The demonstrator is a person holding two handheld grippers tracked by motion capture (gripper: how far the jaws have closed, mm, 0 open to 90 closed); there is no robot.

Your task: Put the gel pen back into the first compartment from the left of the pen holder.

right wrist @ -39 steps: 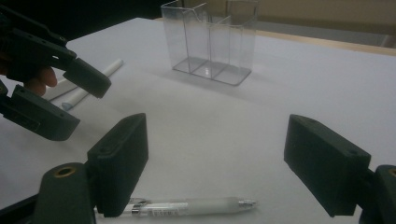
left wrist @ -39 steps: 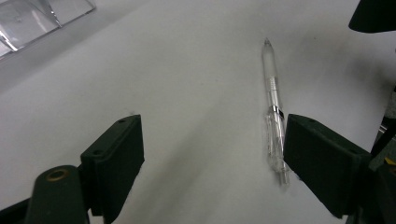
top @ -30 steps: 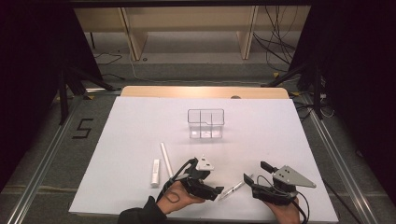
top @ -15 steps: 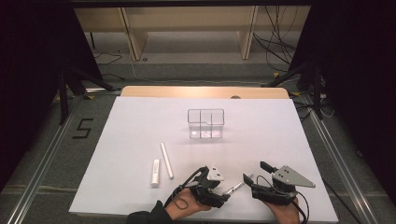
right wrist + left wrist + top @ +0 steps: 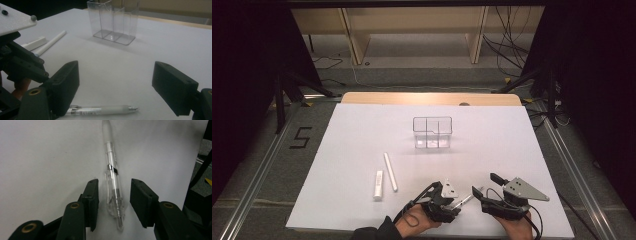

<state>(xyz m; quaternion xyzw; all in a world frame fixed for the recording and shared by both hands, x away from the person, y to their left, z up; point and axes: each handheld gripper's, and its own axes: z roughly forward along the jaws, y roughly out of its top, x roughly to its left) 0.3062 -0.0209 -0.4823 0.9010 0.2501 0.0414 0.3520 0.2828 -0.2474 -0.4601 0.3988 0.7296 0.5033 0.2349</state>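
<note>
One clear pen (image 5: pixel 113 185), flat, tip away from left hand-held gripper (image 5: pixel 113 203)

1 clear pen (image 5: pixel 113 187), 2 white sticks (image 5: pixel 390 171) (image 5: pixel 378 184), 1 clear 4-compartment box (image 5: pixel 432 132), 2 grippers (image 5: pixel 455 204) (image 5: pixel 484 197).

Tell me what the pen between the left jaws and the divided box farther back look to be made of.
Pen: seemingly clear plastic, since the inner parts show through the barrel, with a frosted grip section toward the tip and a thin shiny band, likely metal.

Box: clear hard plastic or acrylic by the look; the table shows through its walls, and its edges catch the light. It could be glass.
</note>
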